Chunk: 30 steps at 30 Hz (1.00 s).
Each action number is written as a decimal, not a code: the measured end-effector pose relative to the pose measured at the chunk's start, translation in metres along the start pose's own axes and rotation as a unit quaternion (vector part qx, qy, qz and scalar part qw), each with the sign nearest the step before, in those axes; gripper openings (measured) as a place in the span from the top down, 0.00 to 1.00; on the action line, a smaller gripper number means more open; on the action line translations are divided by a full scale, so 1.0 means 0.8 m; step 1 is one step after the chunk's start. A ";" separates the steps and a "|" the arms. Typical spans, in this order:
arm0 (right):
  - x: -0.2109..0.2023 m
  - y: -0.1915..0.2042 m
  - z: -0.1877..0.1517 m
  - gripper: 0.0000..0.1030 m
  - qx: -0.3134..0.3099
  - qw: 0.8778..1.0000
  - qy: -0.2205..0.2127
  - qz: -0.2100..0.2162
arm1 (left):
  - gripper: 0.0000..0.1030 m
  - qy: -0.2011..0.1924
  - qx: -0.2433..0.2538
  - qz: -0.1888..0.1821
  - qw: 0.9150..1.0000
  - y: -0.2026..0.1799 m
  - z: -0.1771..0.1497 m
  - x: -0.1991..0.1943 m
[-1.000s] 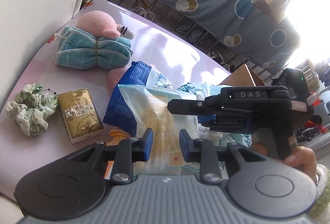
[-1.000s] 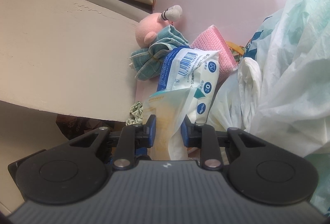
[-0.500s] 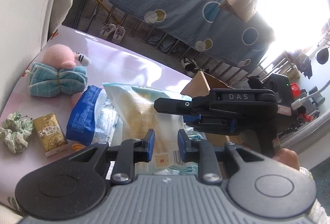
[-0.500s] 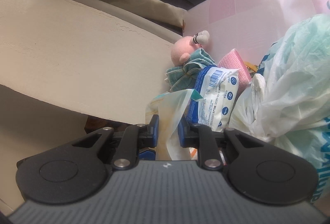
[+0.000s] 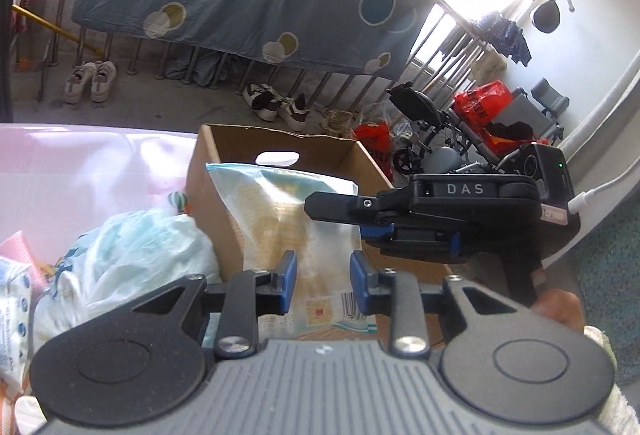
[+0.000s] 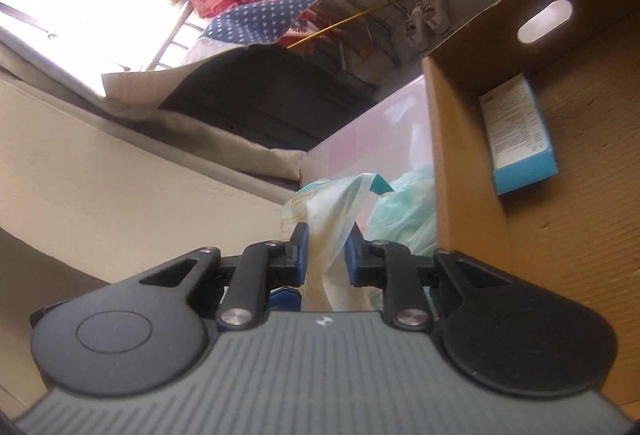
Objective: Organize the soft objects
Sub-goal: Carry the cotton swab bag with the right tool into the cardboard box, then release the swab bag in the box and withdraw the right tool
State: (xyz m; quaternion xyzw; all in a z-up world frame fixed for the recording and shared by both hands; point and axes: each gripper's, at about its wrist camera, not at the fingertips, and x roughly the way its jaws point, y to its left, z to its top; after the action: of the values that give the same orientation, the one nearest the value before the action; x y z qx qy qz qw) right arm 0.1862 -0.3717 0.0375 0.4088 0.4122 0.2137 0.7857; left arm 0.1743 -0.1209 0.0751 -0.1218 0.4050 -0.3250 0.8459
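A soft yellow-and-white plastic pack (image 5: 296, 219) hangs in the air in front of an open cardboard box (image 5: 360, 163). My right gripper (image 6: 325, 255) is shut on the pack's edge (image 6: 332, 227); it shows from the side in the left wrist view (image 5: 360, 227). My left gripper (image 5: 322, 281) stands at the pack's lower end, one finger on each side, with a gap between pads and pack. The box also shows in the right wrist view (image 6: 472, 203) with a blue-edged carton (image 6: 520, 143) inside.
A crumpled pale green plastic bag (image 5: 132, 247) lies on the pink table (image 5: 80, 175) left of the box. A blue-and-white wipes pack (image 5: 12, 307) sits at the far left edge. Shoes, a wheelchair and hanging bedding stand beyond the table.
Both grippers have lifted the pack off the pile and carried it right, up to the cardboard box. The plush toy, towel and scrunchie have left the view.
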 end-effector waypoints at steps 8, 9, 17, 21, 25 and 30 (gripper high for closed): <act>-0.037 -0.106 0.087 0.83 0.018 0.998 -0.022 -0.060 | 0.40 0.003 0.003 0.044 0.999 0.006 0.019 0.049; -0.033 -0.118 0.100 0.83 0.016 0.997 -0.022 -0.070 | 0.40 0.005 -0.002 0.056 0.998 0.014 0.020 0.048; 0.061 -0.186 0.178 0.83 -0.036 0.987 0.035 -0.153 | 0.34 -0.003 -0.005 0.144 0.990 0.073 0.008 0.001; 0.119 -0.206 0.192 0.83 -0.053 0.980 0.050 -0.185 | 0.32 -0.011 -0.023 0.173 0.985 0.099 -0.005 -0.032; 0.151 -0.216 0.191 0.75 -0.050 0.977 0.050 -0.201 | 0.26 -0.019 -0.030 0.194 0.980 0.113 -0.024 -0.057; 0.148 -0.224 0.176 0.67 0.001 0.978 0.039 -0.203 | 0.18 -0.033 -0.030 0.219 0.975 0.122 -0.042 -0.089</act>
State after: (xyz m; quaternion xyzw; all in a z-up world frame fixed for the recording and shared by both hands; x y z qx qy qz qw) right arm 0.3691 -0.4607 -0.1194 0.3092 0.5170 0.0650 0.7956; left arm 0.1597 0.0015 0.0505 -0.0666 0.4033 -0.1156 0.9053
